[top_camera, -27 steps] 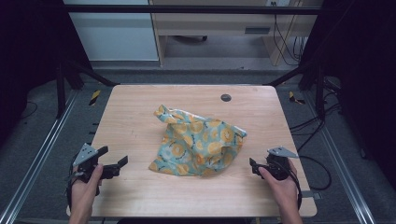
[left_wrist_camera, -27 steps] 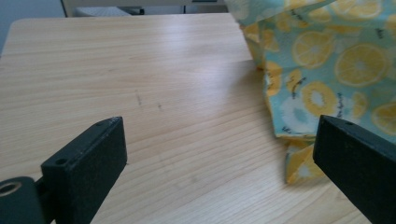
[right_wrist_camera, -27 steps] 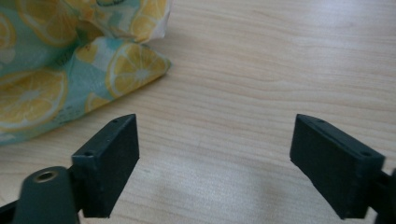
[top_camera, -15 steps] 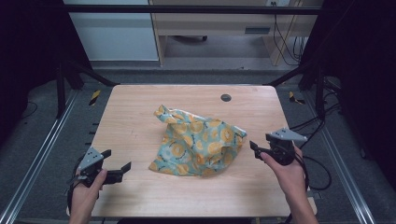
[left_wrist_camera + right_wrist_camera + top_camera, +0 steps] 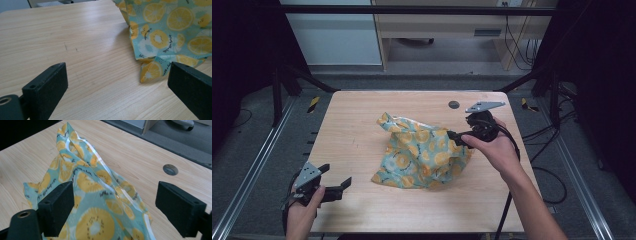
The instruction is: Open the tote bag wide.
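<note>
A crumpled teal cloth [image 5: 422, 152] printed with orange and lemon slices lies heaped in the middle of the wooden table [image 5: 362, 125]. My right gripper [image 5: 458, 138] hovers at its right edge, open, jaws pointing left over the fabric. In the right gripper view the cloth [image 5: 92, 195] with its white hem lies between and beyond the wide-set jaws of the gripper [image 5: 115, 202]. My left gripper [image 5: 336, 176] sits near the front left corner, open and holding nothing. In the left gripper view, gripper [image 5: 117, 82] faces bare wood, with the cloth's [image 5: 170, 30] near corner close to the right jaw.
A round dark grommet [image 5: 454, 104] is set in the table behind the right hand, the same grommet [image 5: 170, 169] showing in the right gripper view. Metal frame rails run along both sides of the table. Cables trail off at the right.
My right gripper has moved away from the front edge, forward and left, up to the cloth's right side. The left gripper has shifted only slightly.
</note>
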Tool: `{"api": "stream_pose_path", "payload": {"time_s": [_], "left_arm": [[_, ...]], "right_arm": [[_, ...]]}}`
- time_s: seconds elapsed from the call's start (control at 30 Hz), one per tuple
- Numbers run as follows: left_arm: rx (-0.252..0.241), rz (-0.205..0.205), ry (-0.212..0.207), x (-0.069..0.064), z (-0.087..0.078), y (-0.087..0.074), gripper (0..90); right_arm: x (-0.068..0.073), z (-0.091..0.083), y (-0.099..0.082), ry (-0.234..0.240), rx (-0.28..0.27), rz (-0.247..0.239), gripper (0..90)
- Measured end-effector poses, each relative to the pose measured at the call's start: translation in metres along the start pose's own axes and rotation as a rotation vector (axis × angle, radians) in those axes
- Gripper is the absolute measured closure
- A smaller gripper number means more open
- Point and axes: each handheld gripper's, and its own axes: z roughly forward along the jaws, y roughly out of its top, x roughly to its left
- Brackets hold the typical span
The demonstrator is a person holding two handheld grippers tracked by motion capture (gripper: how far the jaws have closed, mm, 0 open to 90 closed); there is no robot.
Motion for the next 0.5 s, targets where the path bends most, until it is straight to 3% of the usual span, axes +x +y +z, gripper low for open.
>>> {"api": "stream_pose_path", "payload": {"time_s": [0.27,0.37,0.43,0.47,0.5], "left_arm": [[0.0,0.003,-0.002,0.001,0.0,0.002,2.3],[0.008,0.014,-0.005,0.0,0.001,0.002,2.4],[0.018,0.03,-0.002,-0.002,0.002,0.002,2.4],[0.023,0.039,0.001,-0.003,0.002,0.002,2.4],[0.032,0.055,0.001,-0.005,0.003,0.003,2.4]], "right_arm": [[0.002,0.026,0.006,0.052,0.036,-0.005,17.0],[0.006,0.039,0.007,0.106,0.065,0.018,20.5],[0.011,0.049,0.005,0.132,0.105,0.006,29.9],[0.011,0.049,0.005,0.132,0.105,0.006,29.9],[0.013,0.053,0.003,0.142,0.135,-0.012,44.4]]}}
